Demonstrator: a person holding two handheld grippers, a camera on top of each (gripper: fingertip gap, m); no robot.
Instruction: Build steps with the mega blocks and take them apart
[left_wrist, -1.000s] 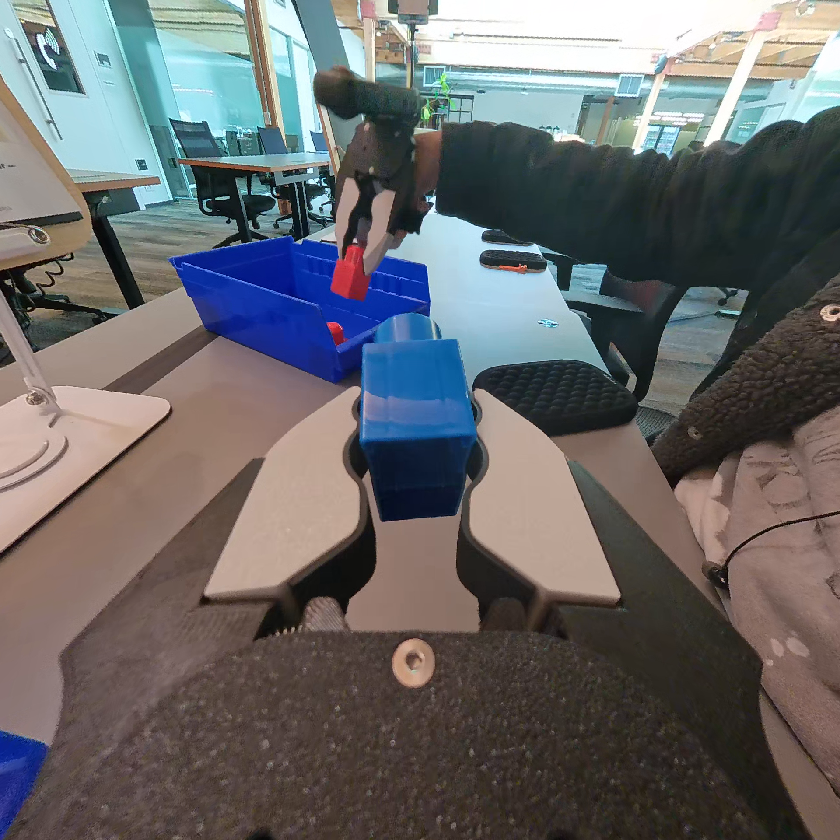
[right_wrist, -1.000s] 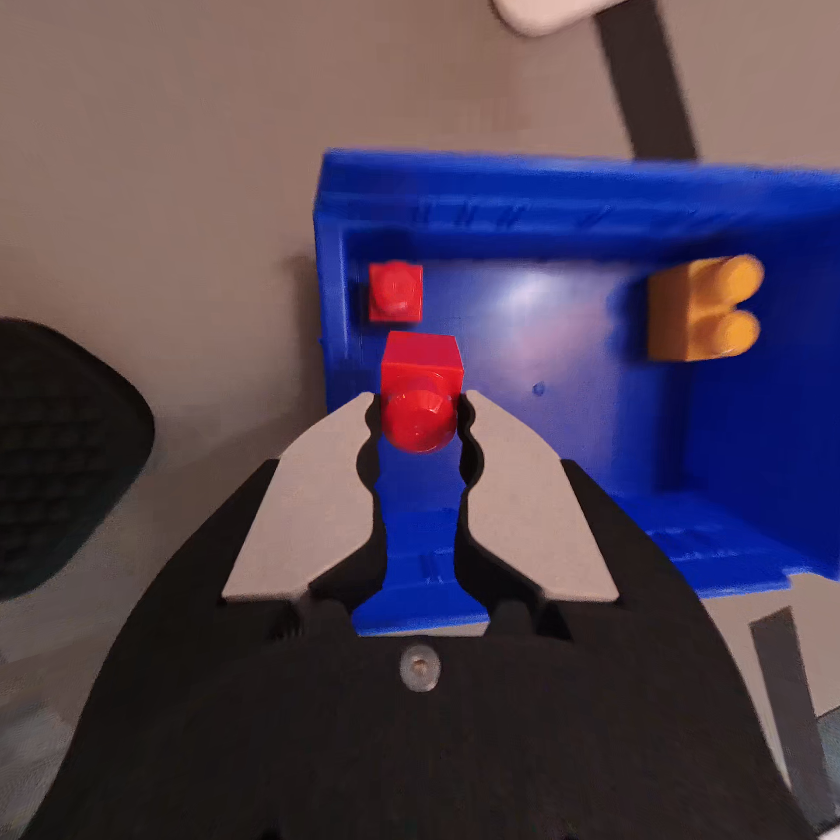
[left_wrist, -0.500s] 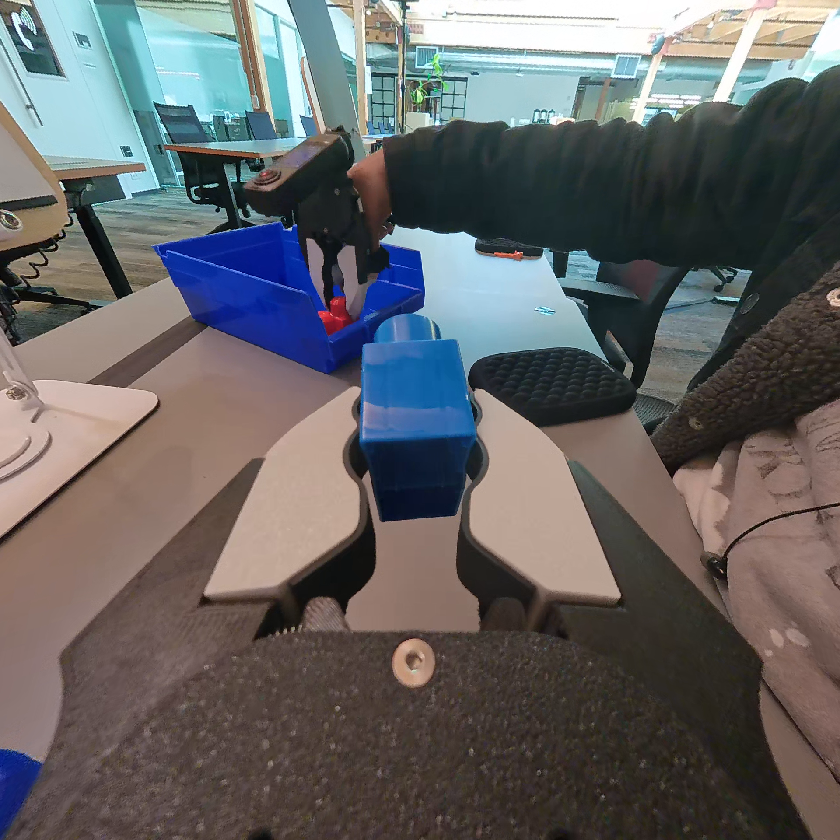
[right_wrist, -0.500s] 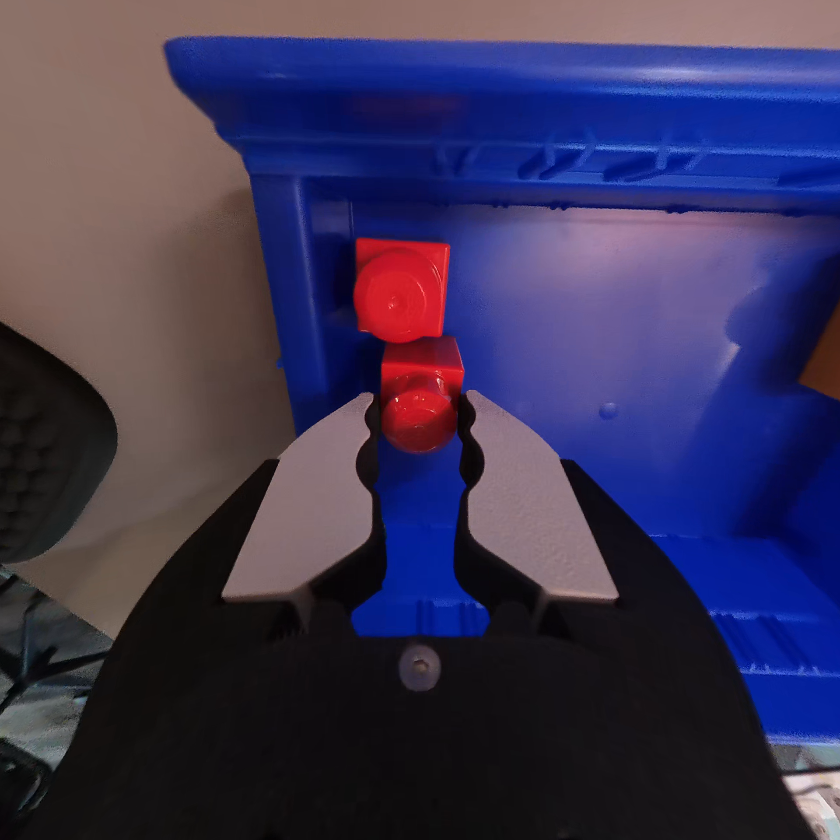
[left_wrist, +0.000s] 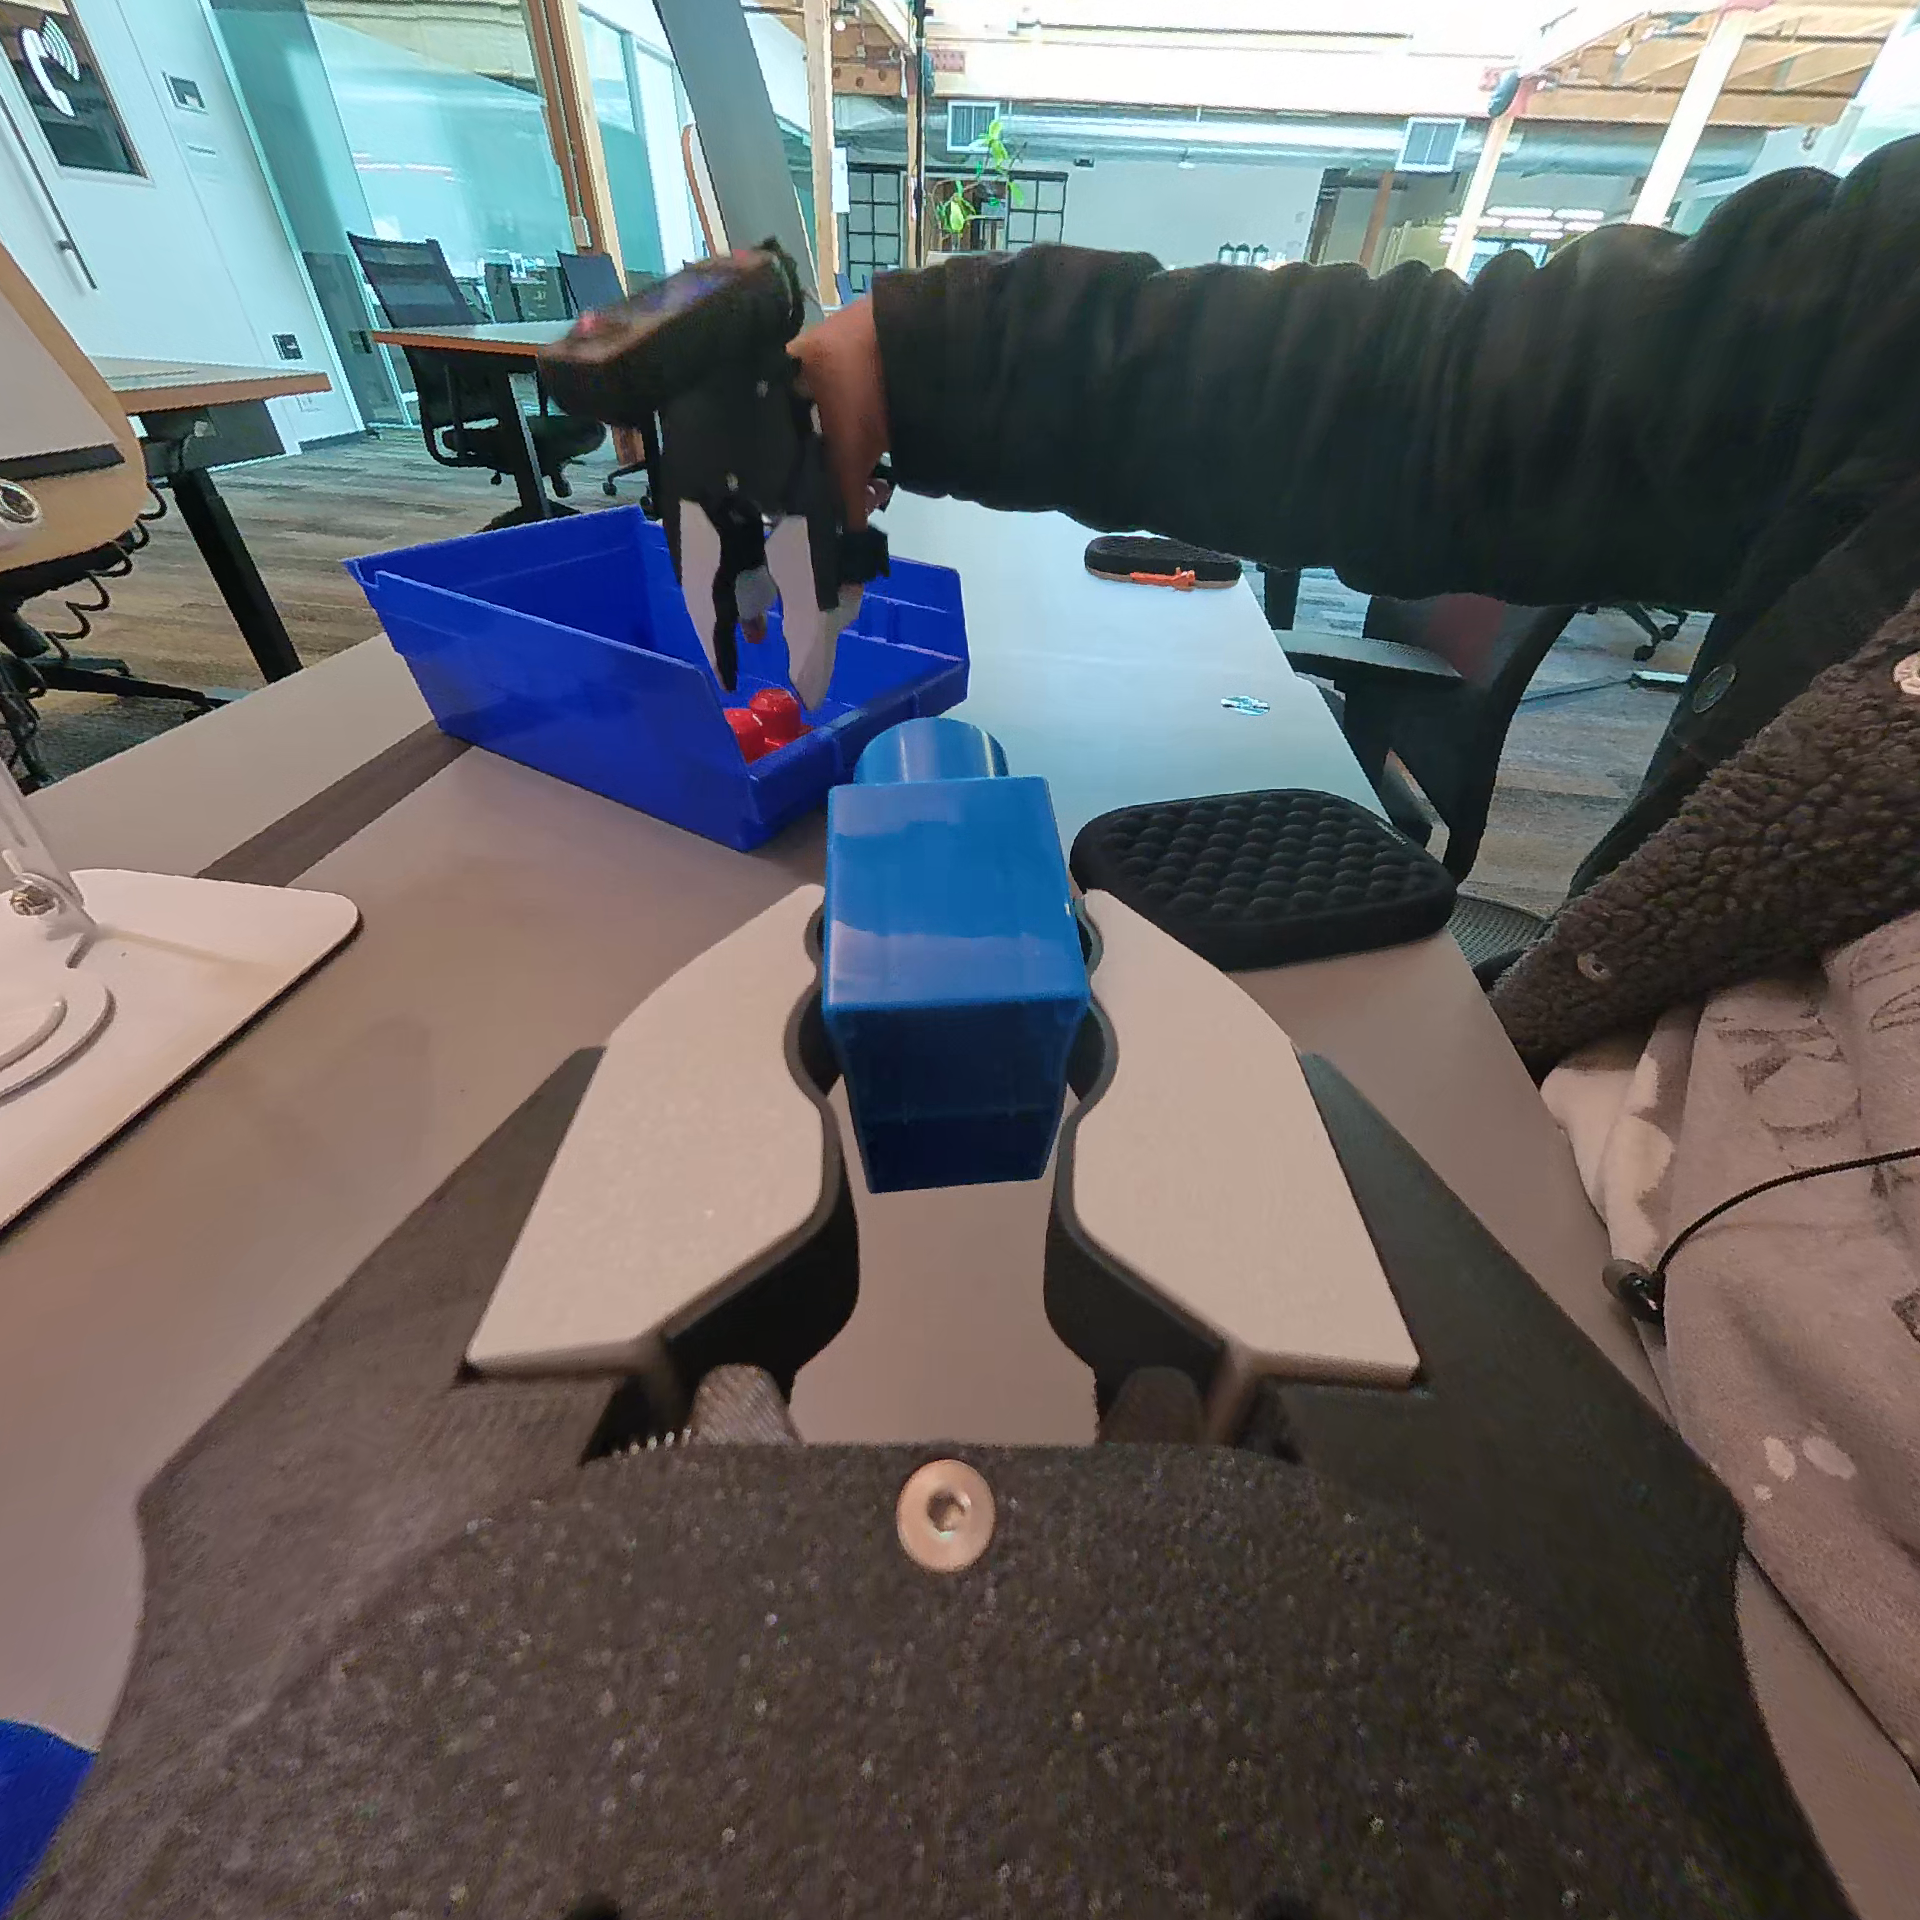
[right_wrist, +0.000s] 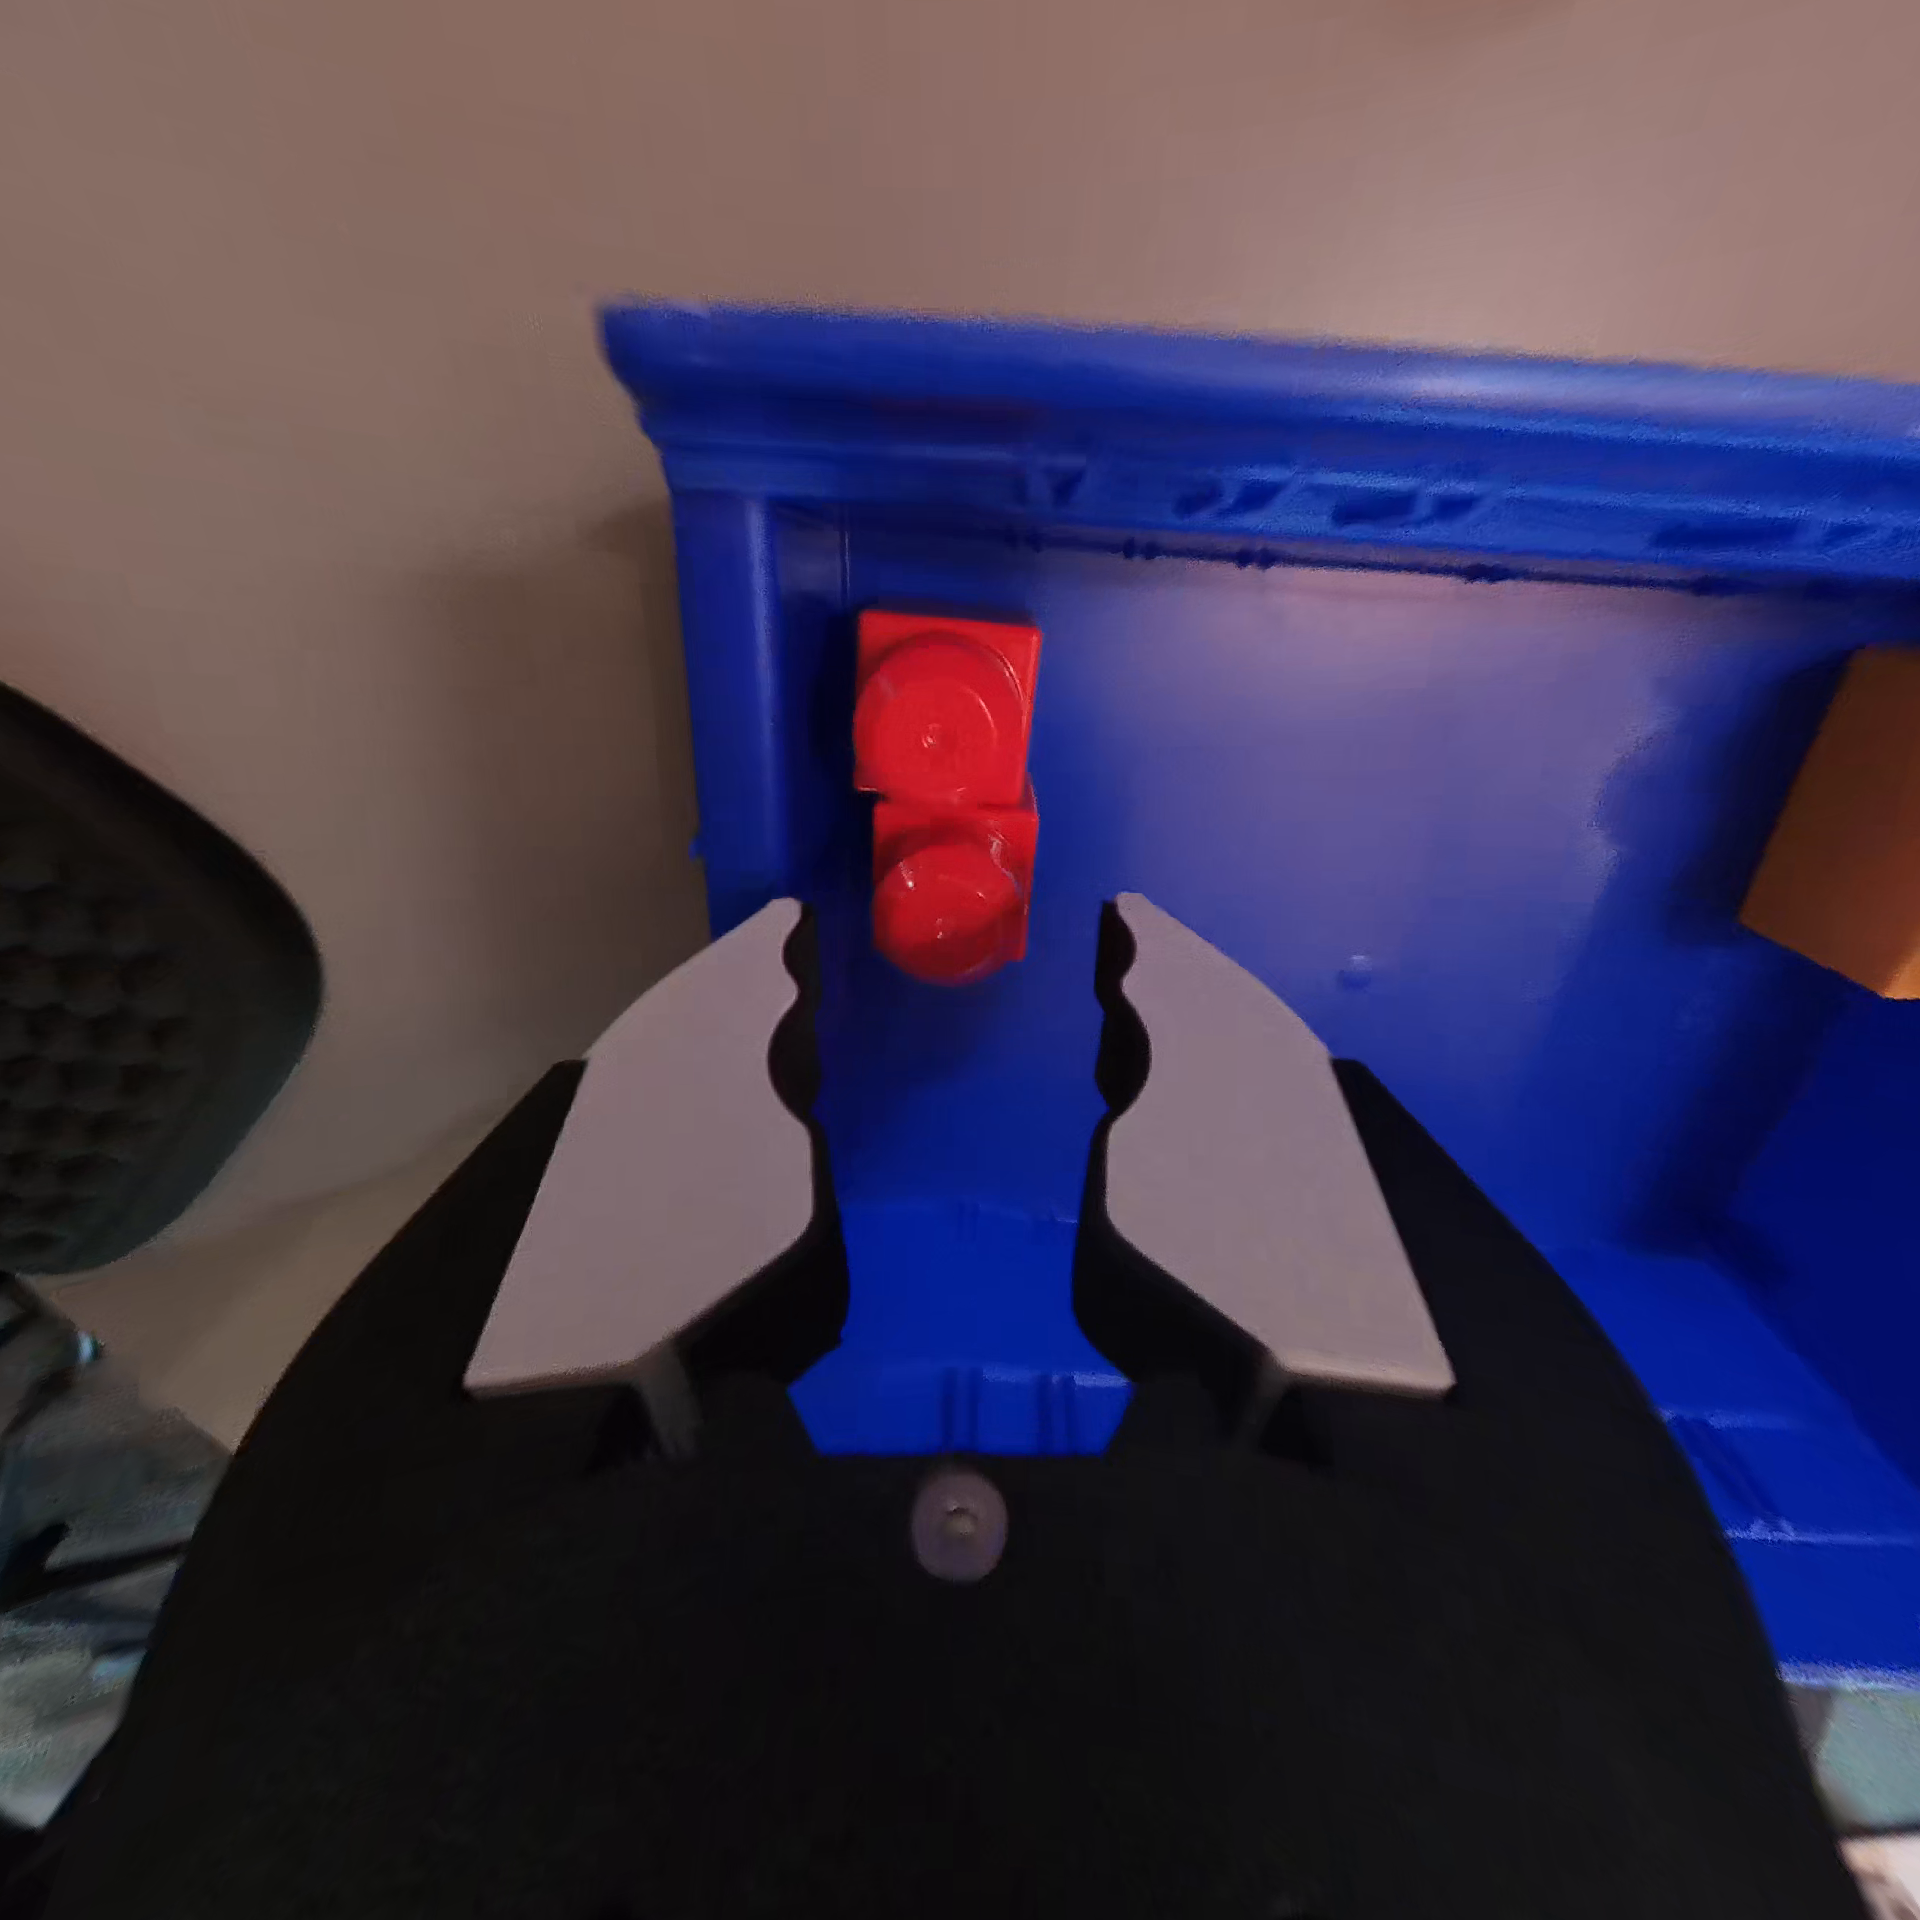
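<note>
Here, left tongs (left_wrist: 954, 940) clamped on blue block (left_wrist: 951, 987), right tongs (right_wrist: 951, 914) parted, empty, above two red blocks (right_wrist: 948, 805).

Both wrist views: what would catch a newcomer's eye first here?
The blue block clamped in the left gripper fills the left wrist view. Beyond it, the right gripper hangs open over the blue bin, just above two red blocks side by side in its corner.
</note>
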